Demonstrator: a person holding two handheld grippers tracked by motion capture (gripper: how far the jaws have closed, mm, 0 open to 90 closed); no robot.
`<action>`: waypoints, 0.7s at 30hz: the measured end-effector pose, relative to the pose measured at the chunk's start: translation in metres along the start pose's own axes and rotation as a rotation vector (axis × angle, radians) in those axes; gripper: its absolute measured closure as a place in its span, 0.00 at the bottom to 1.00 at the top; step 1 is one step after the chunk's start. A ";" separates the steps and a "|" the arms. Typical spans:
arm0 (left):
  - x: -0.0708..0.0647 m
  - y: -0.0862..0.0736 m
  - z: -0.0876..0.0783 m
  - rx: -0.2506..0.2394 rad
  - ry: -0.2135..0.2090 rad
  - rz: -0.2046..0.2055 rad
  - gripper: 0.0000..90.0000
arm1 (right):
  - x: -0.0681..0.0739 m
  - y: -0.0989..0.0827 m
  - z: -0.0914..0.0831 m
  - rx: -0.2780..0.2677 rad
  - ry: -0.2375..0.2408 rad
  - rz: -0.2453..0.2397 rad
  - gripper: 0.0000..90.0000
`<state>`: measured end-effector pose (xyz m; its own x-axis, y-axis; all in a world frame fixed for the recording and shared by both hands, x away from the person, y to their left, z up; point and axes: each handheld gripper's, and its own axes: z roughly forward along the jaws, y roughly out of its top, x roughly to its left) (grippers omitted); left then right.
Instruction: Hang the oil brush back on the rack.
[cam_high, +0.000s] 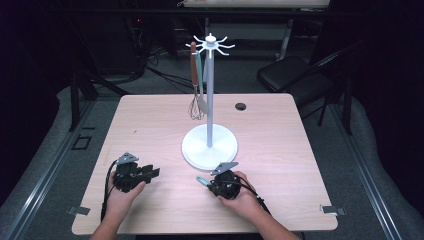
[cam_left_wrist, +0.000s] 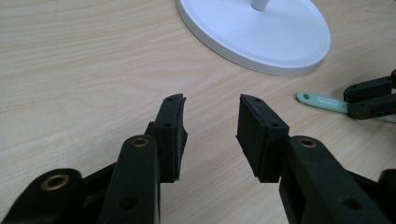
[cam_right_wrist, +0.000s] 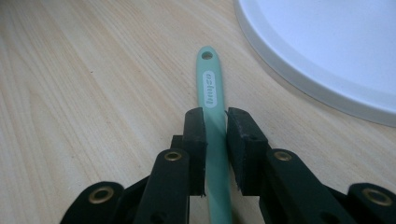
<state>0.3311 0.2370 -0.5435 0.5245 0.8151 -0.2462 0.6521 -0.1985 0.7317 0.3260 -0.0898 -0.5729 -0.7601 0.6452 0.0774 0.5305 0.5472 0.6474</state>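
Closing on a mint-green utensil handle beside the hanging stand.

Right gripper (cam_right_wrist: 215, 116) set astride the mint-green handle (cam_right_wrist: 208, 84), jaws hugging both sides, seemingly pressed against it; handle lying flat on the table (cam_high: 280, 130), hanging hole at its far end, just beside the white base (cam_high: 192, 150) of the stand; left gripper (cam_left_wrist: 210, 116) resting well apart to the left, jaws spread, nothing between them; step in hand judged as the pick-up of the utensil; next move likely calling for a firm squeeze, a lift, then threading the hole onto a free hook of the crown (cam_high: 210, 44); whisk (cam_high: 194, 107) and a second utensil hanging there already; surface pale wood grain with a dark cable port (cam_high: 240, 106); room dim, a black chair (cam_high: 295, 75) behind, grey floor around.
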 end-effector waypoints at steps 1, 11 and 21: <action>-0.001 0.000 0.000 0.000 0.000 0.000 0.68 | 0.000 0.000 0.000 -0.002 -0.002 -0.005 0.86; -0.008 0.000 0.005 0.008 -0.026 0.012 0.65 | 0.003 -0.002 0.001 -0.016 -0.026 -0.023 0.87; -0.035 0.004 0.022 0.007 -0.127 0.030 0.63 | 0.004 -0.004 -0.012 -0.114 -0.004 -0.026 0.87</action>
<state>0.3275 0.1962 -0.5459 0.6086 0.7334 -0.3029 0.6385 -0.2259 0.7358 0.3167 -0.0960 -0.5655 -0.7715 0.6338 0.0565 0.4644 0.5001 0.7309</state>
